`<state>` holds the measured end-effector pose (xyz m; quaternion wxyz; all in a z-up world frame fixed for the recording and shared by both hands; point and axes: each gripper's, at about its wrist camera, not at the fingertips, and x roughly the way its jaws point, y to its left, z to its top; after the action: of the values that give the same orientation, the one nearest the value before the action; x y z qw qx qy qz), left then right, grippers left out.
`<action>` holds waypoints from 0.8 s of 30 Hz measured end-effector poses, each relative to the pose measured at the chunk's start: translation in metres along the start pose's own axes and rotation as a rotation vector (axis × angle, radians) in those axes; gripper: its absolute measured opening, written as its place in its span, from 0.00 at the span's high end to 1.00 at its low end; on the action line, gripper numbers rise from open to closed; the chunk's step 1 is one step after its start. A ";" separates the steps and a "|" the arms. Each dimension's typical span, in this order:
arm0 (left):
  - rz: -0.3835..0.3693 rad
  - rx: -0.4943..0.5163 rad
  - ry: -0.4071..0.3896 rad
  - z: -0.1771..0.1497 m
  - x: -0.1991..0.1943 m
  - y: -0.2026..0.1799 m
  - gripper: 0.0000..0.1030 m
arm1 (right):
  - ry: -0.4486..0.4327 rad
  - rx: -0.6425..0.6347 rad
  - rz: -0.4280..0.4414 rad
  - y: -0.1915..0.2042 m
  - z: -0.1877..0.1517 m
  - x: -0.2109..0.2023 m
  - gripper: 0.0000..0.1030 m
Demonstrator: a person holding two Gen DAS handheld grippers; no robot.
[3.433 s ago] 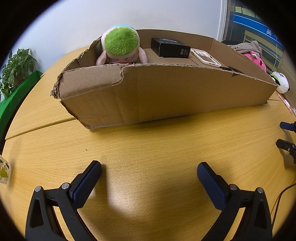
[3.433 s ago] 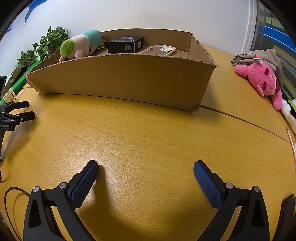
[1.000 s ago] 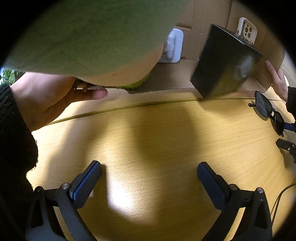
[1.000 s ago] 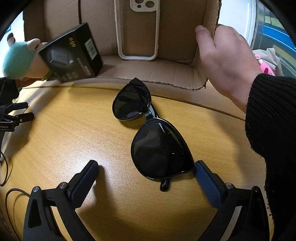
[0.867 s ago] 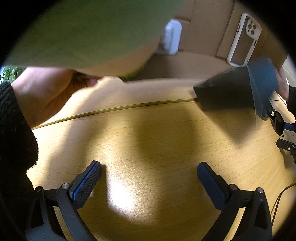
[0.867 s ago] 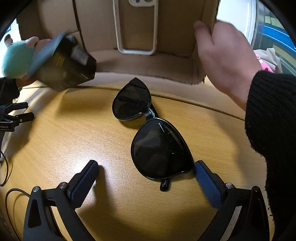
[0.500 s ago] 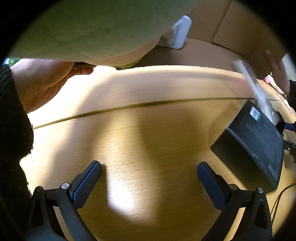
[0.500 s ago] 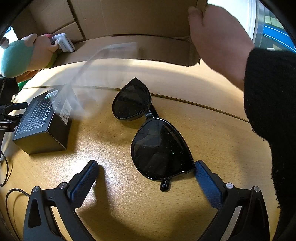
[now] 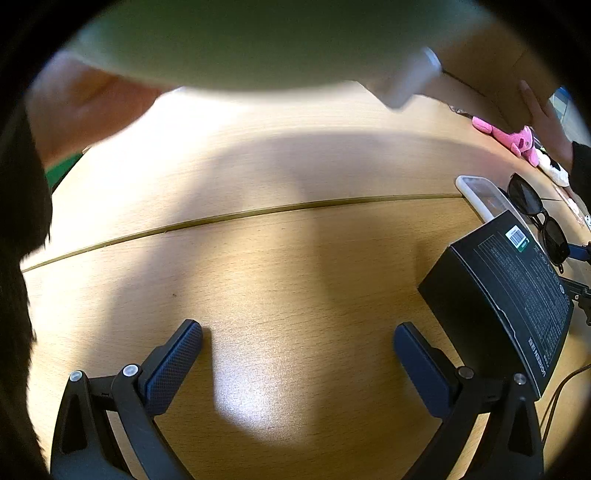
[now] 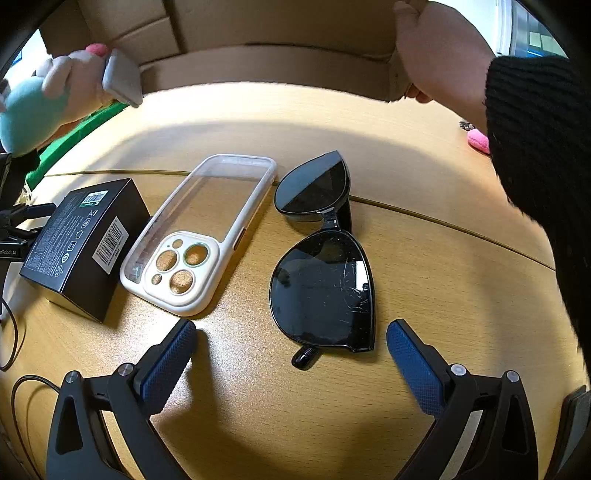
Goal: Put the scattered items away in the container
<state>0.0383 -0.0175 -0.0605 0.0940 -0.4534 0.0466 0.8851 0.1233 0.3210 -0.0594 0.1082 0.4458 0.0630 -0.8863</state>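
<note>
Clearly I am only starting, both my left gripper (image 9: pixel 297 354) and right gripper (image 10: pixel 290 354) resting spread and empty while the phone case (image 10: pixel 195 236), black box (image 10: pixel 79 243) and sunglasses (image 10: pixel 321 266) are lying on the table (image 10: pixel 424 229) below the tipped cardboard box (image 10: pixel 266 33), nothing packed yet.

- We see a wooden table (image 9: pixel 280 258) with a light oak grain, and a thin dark seam (image 10: pixel 461 230) curving across it.
- A pink plush toy (image 9: pixel 513 138) lies at the table's far right edge, with something white (image 9: pixel 552 171) just beside it, too small for us to identify.
- A green surface (image 10: pixel 85 127) shows beyond the table's far left edge; we think it may be a ledge.
- A thin black cable (image 10: pixel 11 332) loops on the table at the left.
- A bright window strip (image 10: pixel 532 37) sits top right.
</note>
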 end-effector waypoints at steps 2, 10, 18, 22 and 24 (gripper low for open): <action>-0.001 0.000 0.000 0.000 0.000 0.000 0.00 | 0.000 0.000 0.000 0.000 0.000 0.000 0.00; -0.001 0.001 -0.001 0.001 0.002 0.000 0.00 | 0.000 0.000 0.000 0.001 0.000 0.001 0.00; -0.002 0.003 -0.001 0.002 0.003 0.000 0.00 | 0.000 -0.001 -0.001 0.002 0.000 0.002 0.00; -0.002 0.003 0.000 0.002 0.003 0.001 0.00 | 0.001 -0.001 -0.001 0.002 0.000 0.002 0.00; -0.002 0.003 0.000 0.002 0.003 0.001 0.00 | 0.001 -0.001 -0.001 0.003 0.000 0.002 0.00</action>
<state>0.0348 -0.0173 -0.0618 0.0958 -0.4531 0.0475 0.8850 0.1230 0.3179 -0.0610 0.1078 0.4460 0.0636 -0.8862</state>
